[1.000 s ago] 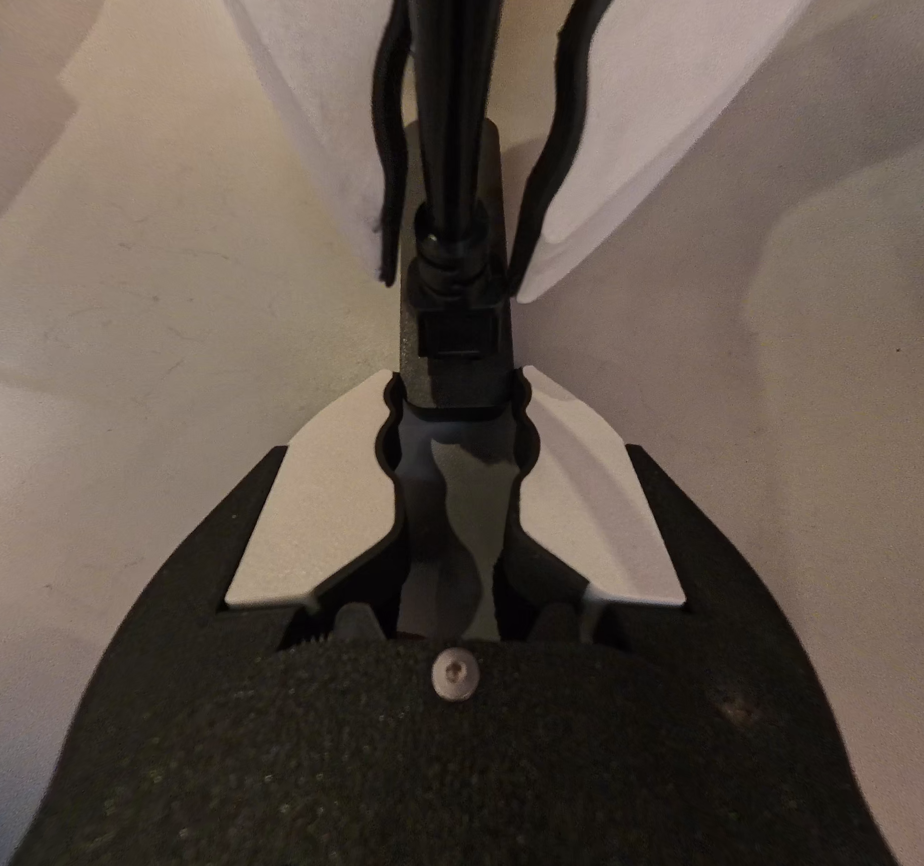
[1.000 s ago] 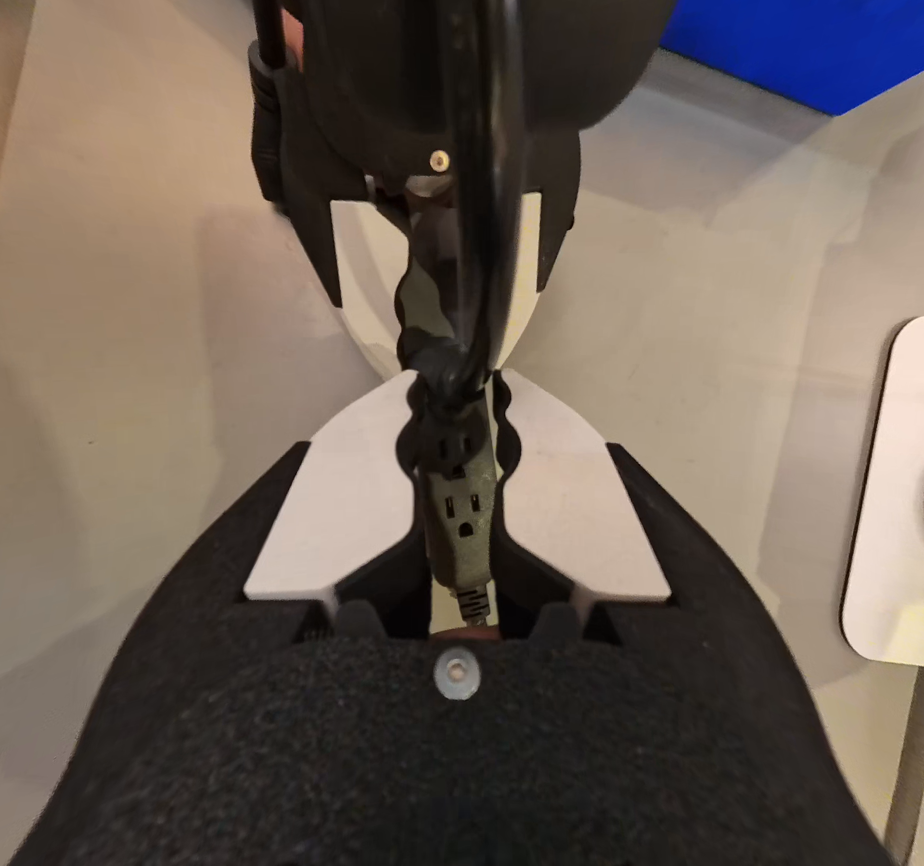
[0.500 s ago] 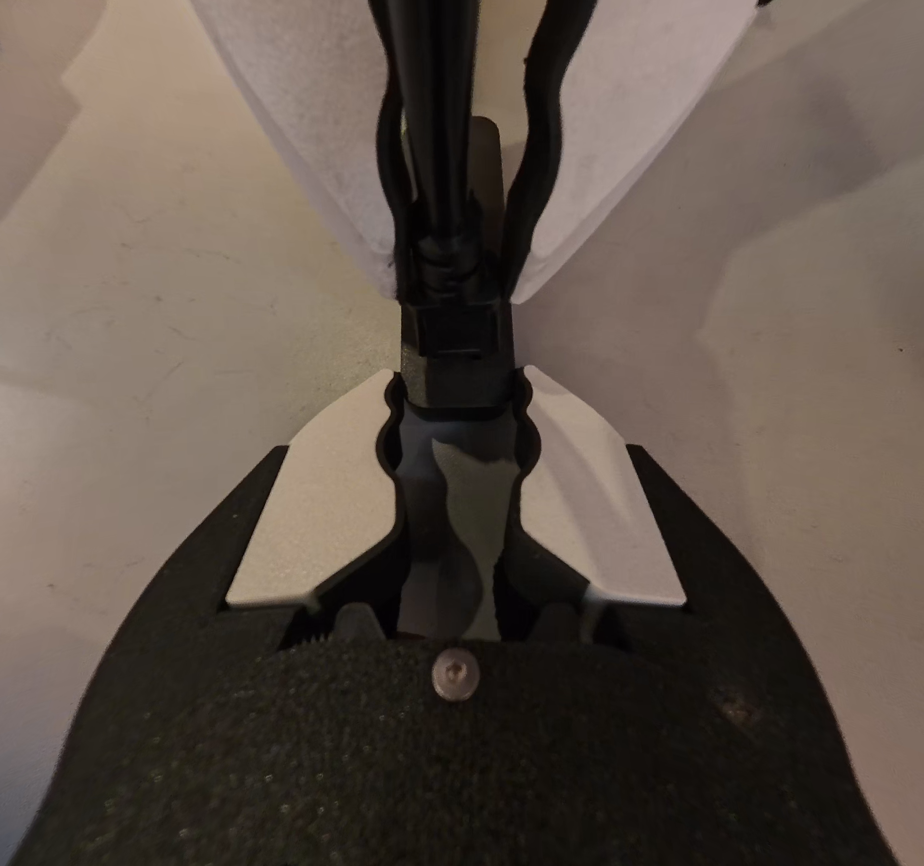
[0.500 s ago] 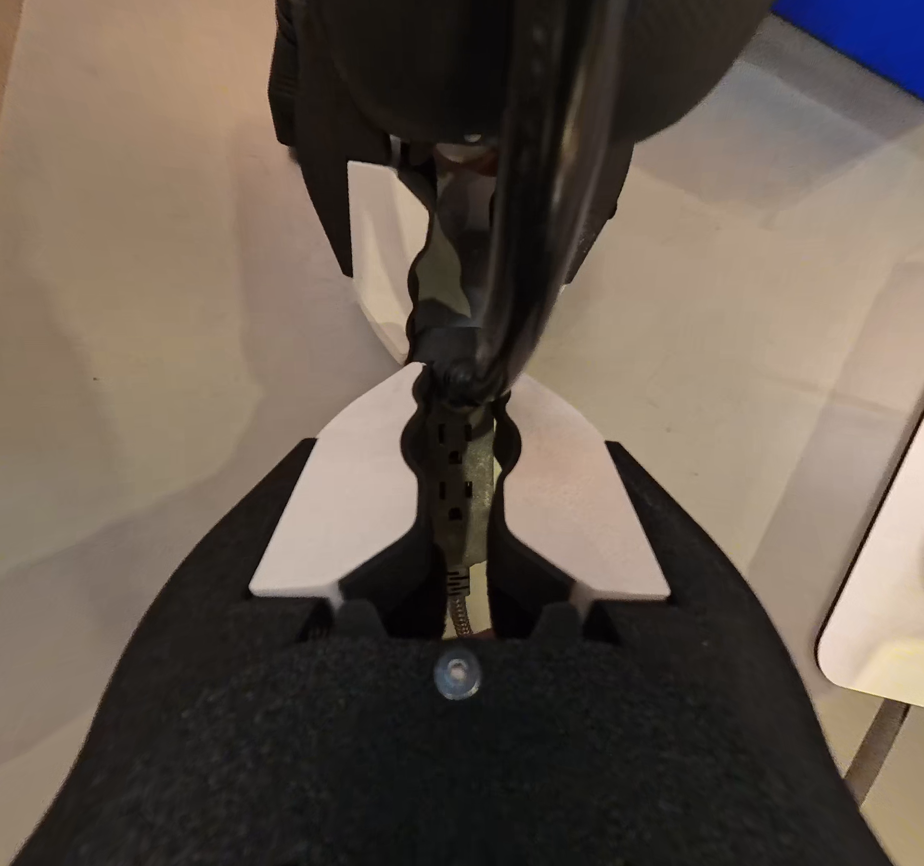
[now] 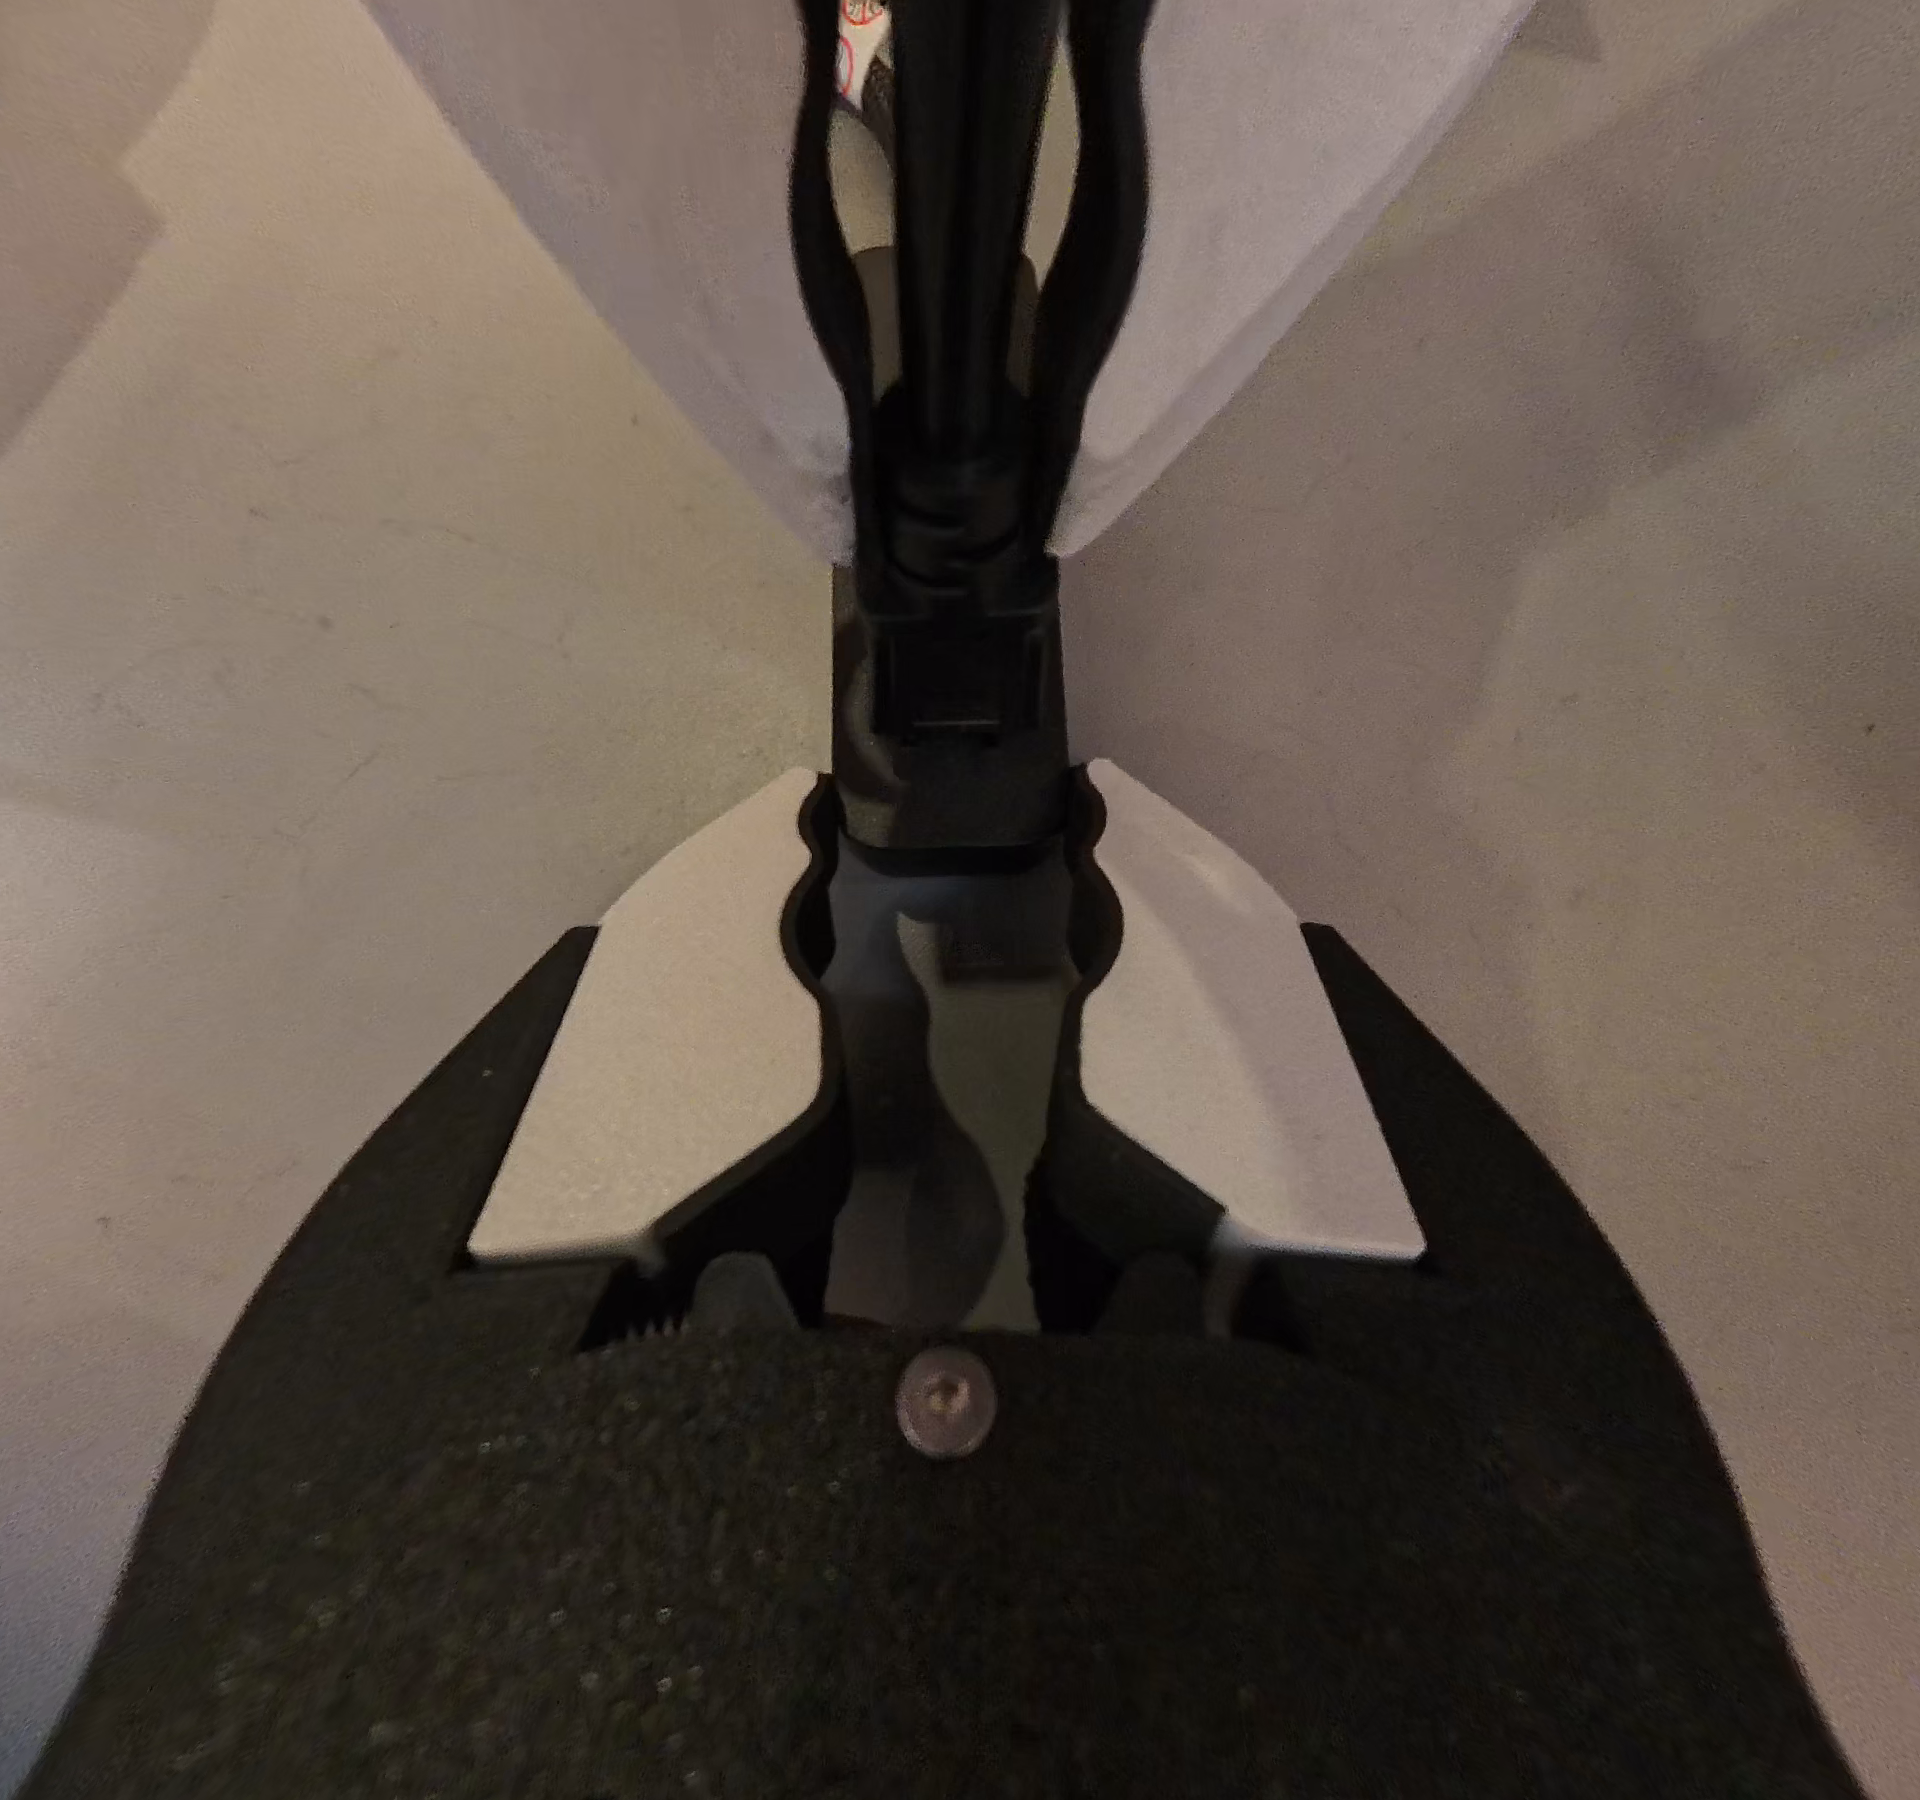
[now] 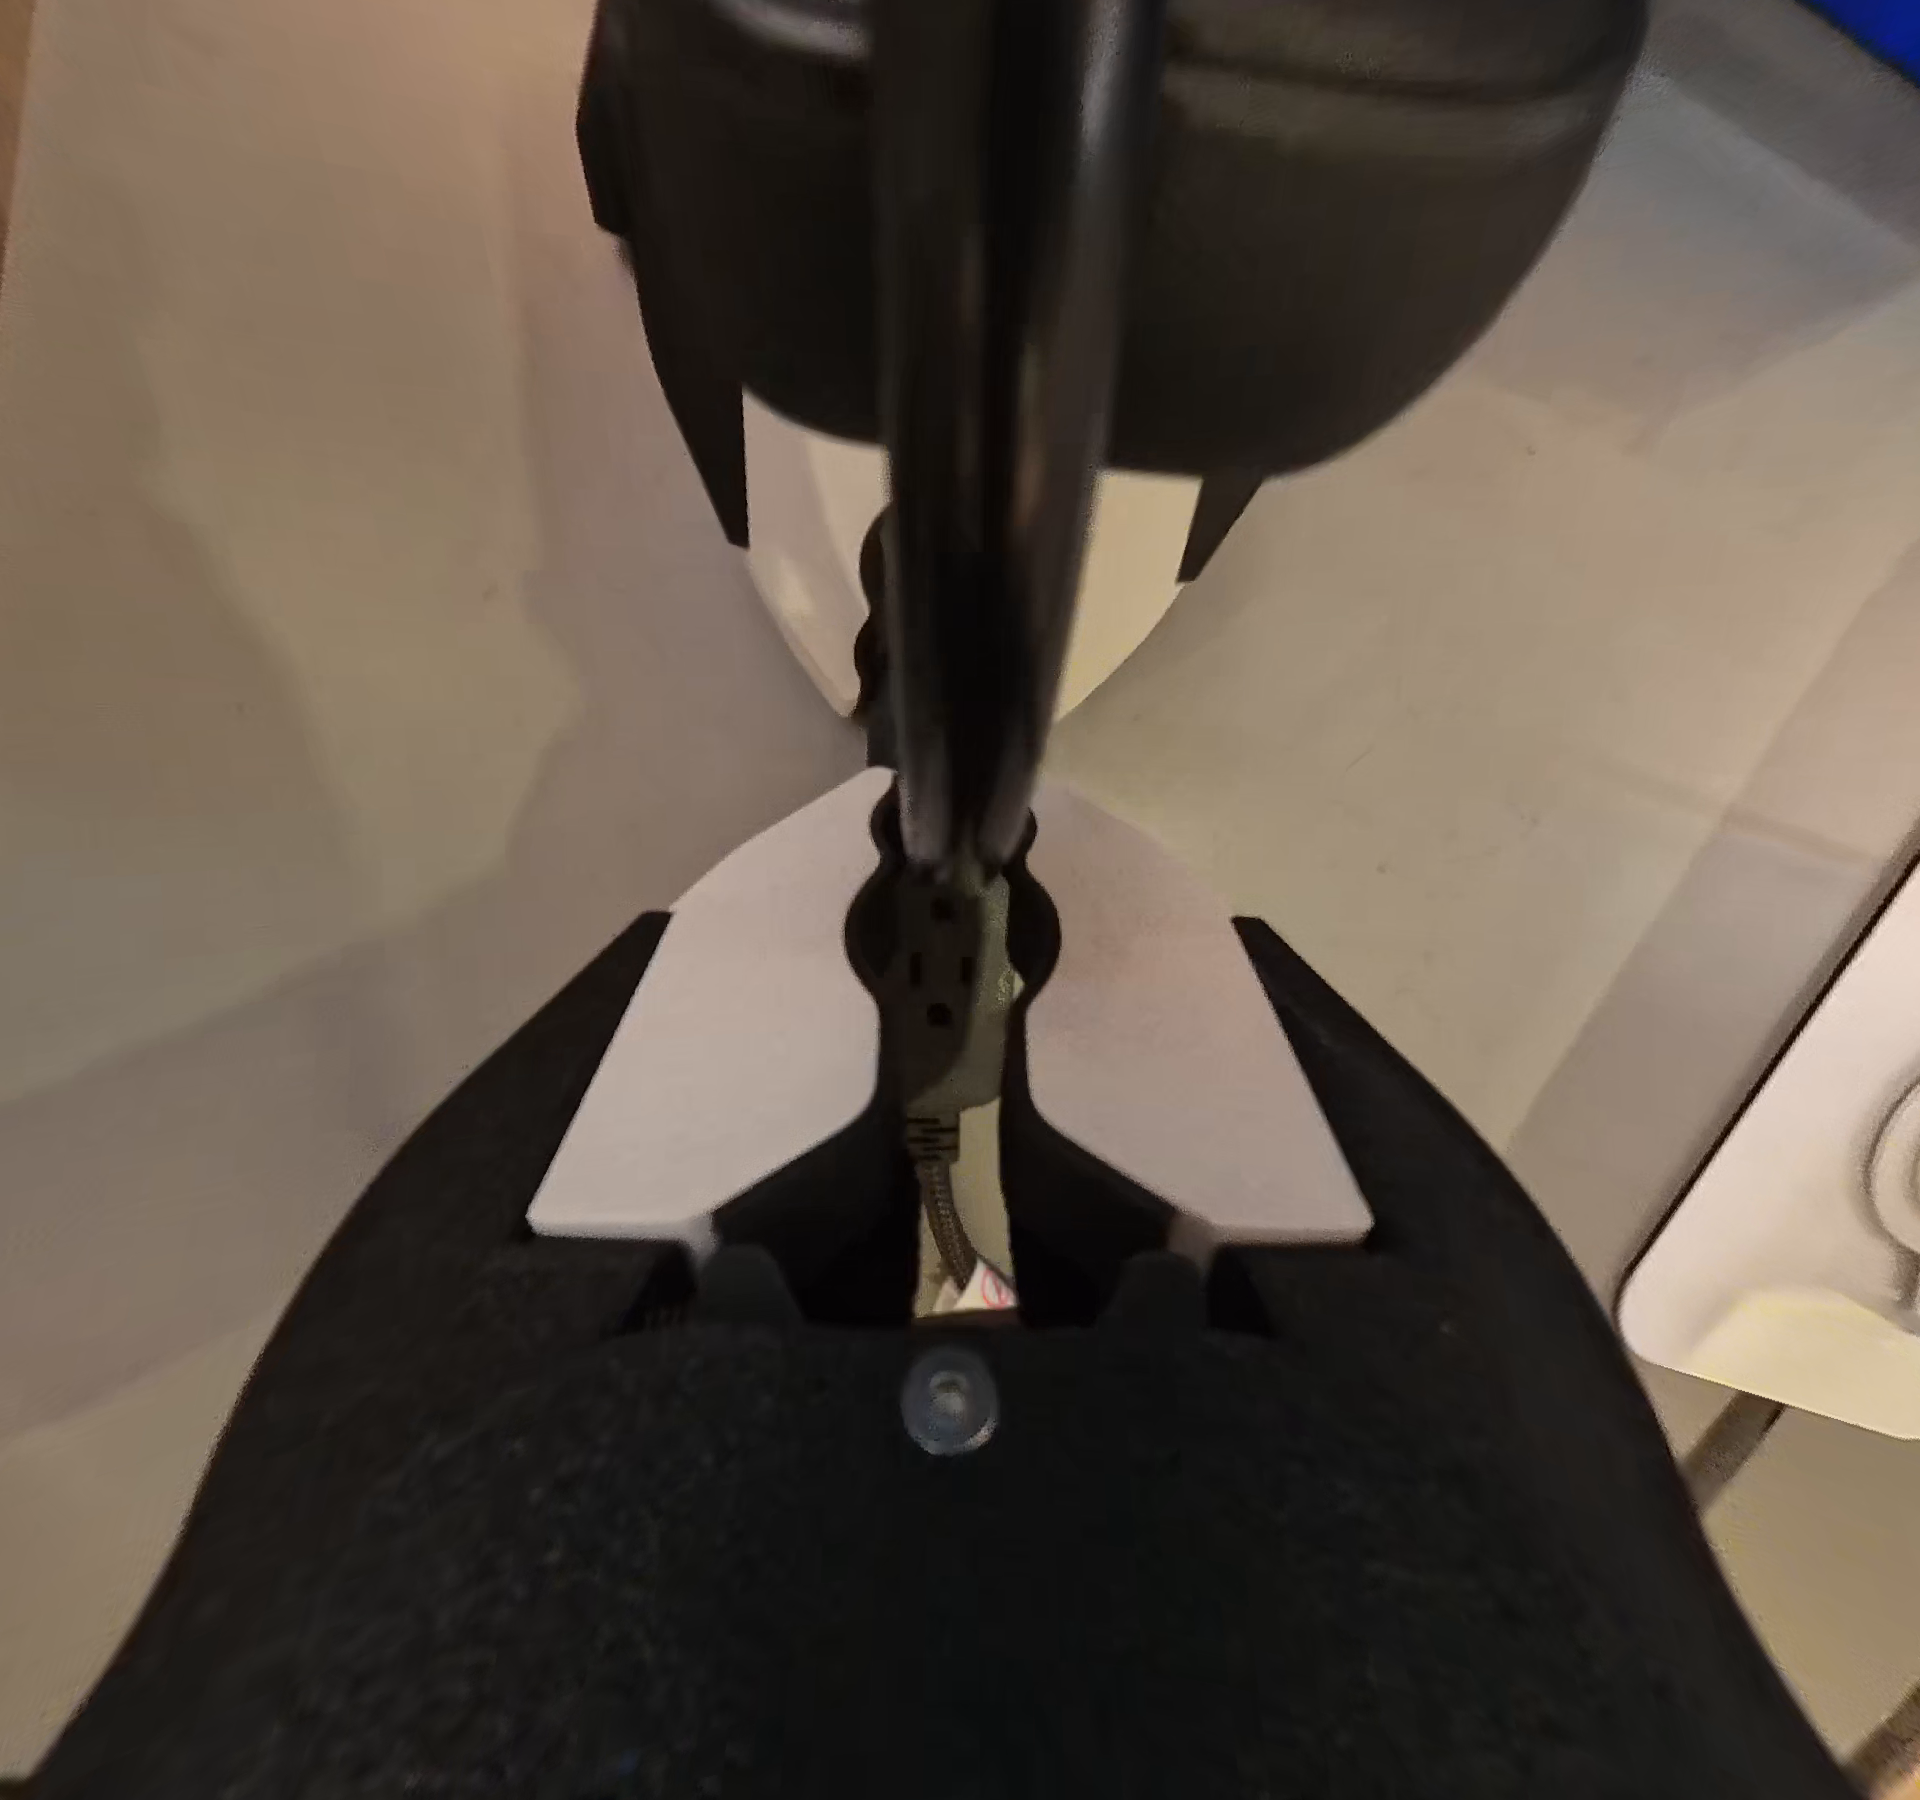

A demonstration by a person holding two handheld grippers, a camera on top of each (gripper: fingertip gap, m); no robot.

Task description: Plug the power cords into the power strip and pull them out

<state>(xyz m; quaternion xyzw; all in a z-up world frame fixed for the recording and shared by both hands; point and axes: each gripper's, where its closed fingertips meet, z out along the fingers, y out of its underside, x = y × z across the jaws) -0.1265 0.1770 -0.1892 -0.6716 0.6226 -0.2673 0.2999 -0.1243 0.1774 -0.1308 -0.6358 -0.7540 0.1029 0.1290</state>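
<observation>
a slim dark-grey power strip (image 6: 951, 997), its sockets facing up, is pinched from both ends above a pale matte worktop (image 6: 312, 607): left fingers (image 5: 717, 1023) and right fingers (image 6: 748, 1054) clamp it, a glossy black power cord (image 5: 971, 192) plugged in.

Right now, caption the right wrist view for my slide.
Right gripper clamps the power strip beneath a plugged-in black power cord.

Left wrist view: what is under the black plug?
The dark power strip, clamped by the left gripper. The right gripper pinches the plug at its neck. The plug covers its socket and prongs, so how deeply it sits cannot be seen.
</observation>
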